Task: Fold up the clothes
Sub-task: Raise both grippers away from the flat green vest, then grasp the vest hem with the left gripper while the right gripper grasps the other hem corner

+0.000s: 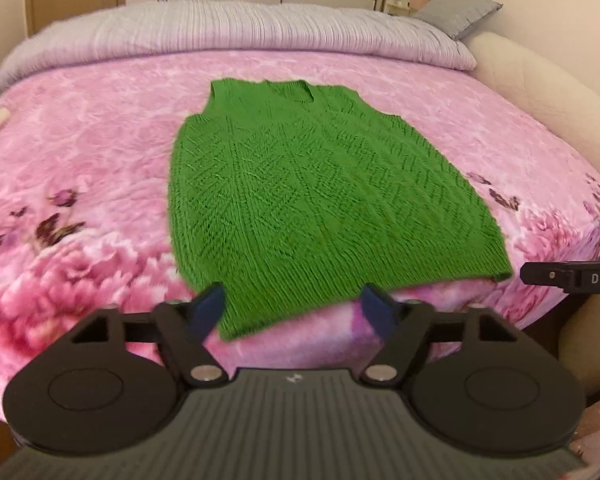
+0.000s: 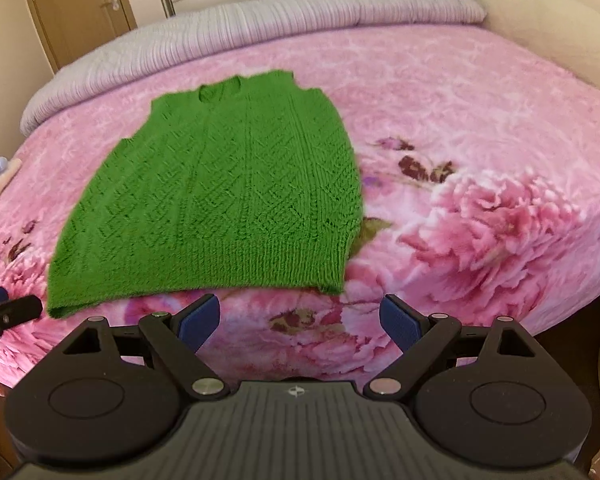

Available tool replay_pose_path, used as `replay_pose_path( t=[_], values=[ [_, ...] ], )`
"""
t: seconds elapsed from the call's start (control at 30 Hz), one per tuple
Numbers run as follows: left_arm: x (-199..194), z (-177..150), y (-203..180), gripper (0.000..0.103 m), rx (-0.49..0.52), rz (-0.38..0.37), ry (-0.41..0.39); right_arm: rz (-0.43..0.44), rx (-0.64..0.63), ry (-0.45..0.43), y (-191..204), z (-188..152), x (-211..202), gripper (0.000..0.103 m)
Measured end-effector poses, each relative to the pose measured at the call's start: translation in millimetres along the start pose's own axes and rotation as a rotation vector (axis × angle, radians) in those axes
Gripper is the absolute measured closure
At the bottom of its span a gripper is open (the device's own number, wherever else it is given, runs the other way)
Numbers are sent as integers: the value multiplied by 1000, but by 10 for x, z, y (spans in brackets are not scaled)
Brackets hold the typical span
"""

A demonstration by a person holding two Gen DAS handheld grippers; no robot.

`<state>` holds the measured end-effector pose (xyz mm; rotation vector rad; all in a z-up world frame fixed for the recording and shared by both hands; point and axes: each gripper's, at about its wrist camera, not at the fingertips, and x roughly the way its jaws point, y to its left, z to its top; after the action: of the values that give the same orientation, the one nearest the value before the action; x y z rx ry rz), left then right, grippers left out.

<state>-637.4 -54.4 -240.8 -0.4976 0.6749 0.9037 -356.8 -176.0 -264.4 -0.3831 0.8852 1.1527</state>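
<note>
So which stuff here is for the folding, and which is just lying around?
For the folding: green knitted sleeveless vest, left gripper, right gripper.

Just lying around: pink flowered fleece blanket, ribbed lilac duvet, grey pillow, cream padded bed frame.

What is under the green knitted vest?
The green vest lies flat on the pink flowered blanket covering the bed. The blanket shows all around it. Whether anything else sits beneath the vest cannot be seen, since the knit covers that patch.
</note>
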Motion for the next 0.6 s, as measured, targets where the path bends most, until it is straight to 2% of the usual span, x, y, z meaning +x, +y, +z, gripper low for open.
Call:
replay_pose_path(
  t=[0.07,0.27,0.43,0.6],
  values=[
    [172,157,119,48,-7,-24,21,6,-6,1,-15,141,103,14],
    [693,650,333,45,4,-32,46,13,-58,-2,39,688,503,14],
    [1204,1077,530,45,1,-87,75,40,-123,35,124,1105,1024,14],
    [1758,1553,744,43,37,-139,116,113,-162,74,119,1578,1602,18]
  ],
)
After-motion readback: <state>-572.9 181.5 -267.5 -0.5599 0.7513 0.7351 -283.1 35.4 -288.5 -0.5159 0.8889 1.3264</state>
